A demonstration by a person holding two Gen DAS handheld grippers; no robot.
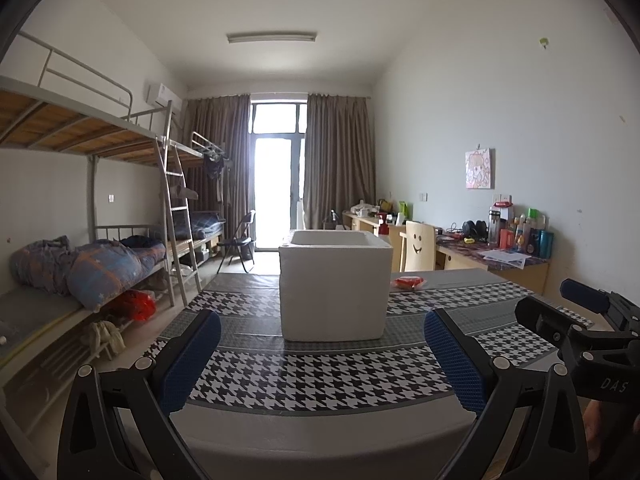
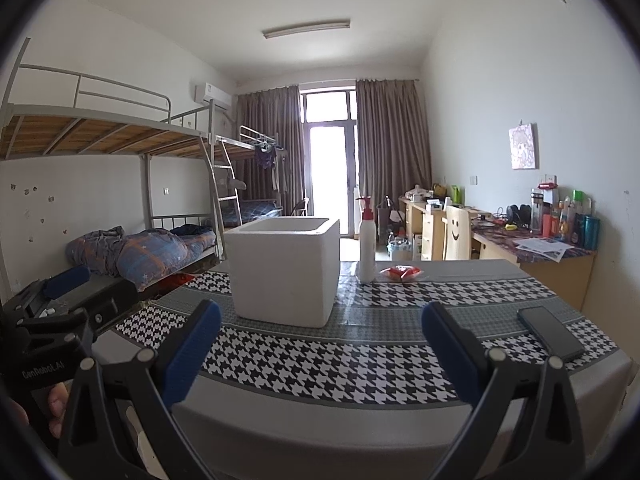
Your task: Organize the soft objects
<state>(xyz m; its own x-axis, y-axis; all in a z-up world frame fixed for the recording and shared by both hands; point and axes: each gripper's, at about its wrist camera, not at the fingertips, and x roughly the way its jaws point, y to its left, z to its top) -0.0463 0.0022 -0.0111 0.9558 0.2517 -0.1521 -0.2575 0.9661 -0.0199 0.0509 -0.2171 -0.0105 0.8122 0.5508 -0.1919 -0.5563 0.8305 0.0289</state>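
Left wrist view showed the left gripper (image 1: 322, 356) held above the near edge of the table (image 1: 320, 376), its jaws spread wide with nothing between them. A white foam box (image 1: 334, 288) stood upright on the houndstooth cloth ahead, open at the top. Behind it, to the right, lay a small red packet (image 1: 408, 282) on the table. The right gripper (image 1: 584, 312) appeared at the right edge. From the right wrist view, the right gripper (image 2: 320, 352) also hung over the near edge, jaws wide and empty. A white pump bottle (image 2: 367, 242) stood just beside the box, the packet near it, and a dark phone (image 2: 550, 334) lay at the right.
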